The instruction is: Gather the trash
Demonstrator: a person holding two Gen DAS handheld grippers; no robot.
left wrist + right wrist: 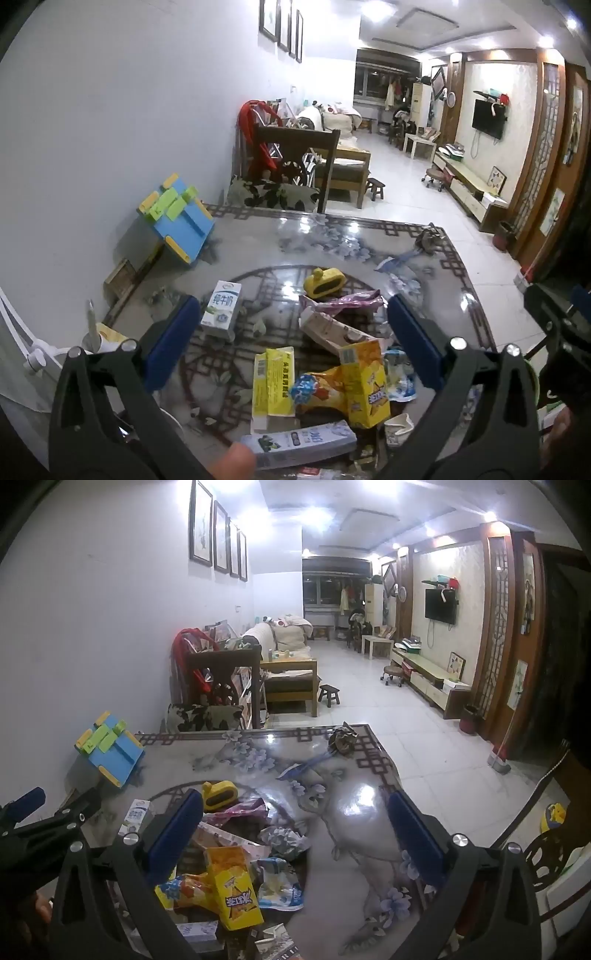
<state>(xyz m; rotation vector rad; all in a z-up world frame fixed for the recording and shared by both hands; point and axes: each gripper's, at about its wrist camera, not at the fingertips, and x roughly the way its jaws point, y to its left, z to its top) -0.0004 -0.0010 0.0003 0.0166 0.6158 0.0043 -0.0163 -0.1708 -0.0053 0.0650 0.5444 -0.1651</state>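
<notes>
Both grippers hover with fingers spread wide over a trash pile on the table, holding nothing.

The left gripper (291,332) has its blue fingers (173,332) apart above a yellow snack box (364,384), a flattened yellow carton (271,384) and a crumpled chip bag (317,391); a white milk carton (221,310) stands upright just beyond the left finger. The right gripper (295,830) frames the pile's right side and bare glossy table (362,812). A yellow toy clock (325,282) sits mid-table, crumpled paper (342,739) near the far edge, a blue book stand (177,218) at the far left corner.
</notes>
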